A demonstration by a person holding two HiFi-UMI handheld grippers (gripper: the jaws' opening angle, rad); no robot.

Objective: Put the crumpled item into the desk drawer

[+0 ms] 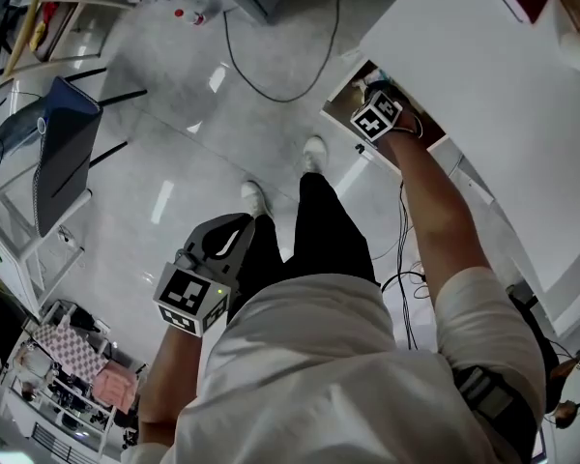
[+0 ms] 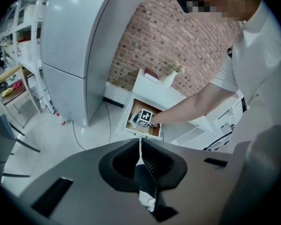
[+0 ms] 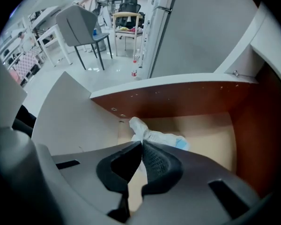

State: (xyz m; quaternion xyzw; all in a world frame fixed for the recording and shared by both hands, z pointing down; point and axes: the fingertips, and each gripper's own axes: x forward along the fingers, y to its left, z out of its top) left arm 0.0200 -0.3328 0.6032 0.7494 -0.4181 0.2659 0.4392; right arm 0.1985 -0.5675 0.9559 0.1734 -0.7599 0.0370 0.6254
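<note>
Reaching into the open desk drawer (image 3: 210, 139), the right gripper (image 3: 141, 143) shows its jaws drawn together to a thin seam. They appear to pinch a fold of the crumpled item (image 3: 161, 136), a white wad with a pale blue patch. The bulk of the wad lies just beyond the tips, on or just above the drawer's tan floor and near the reddish-brown wall ahead of the jaws. The chief risk is judged to be an incomplete release. If the jaws part only slightly, the soft material may cling to the ribbed pads and ride out as the gripper is withdrawn. A wad that springs upward on release could also stand above the drawer's rim and catch when the drawer is pushed under the white desk (image 1: 483, 85). A lesser risk is the gripper body striking the side wall at right, which stands close, and jolting the drawer. As for contents, the drawer holds the crumpled item and nothing else that shows, though the floor beneath the gripper body is hidden. The left gripper (image 2: 140, 140) hangs low at the person's side, well apart from the desk. Its jaws are closed on each other with nothing between them, and it takes no part in the placement.
</note>
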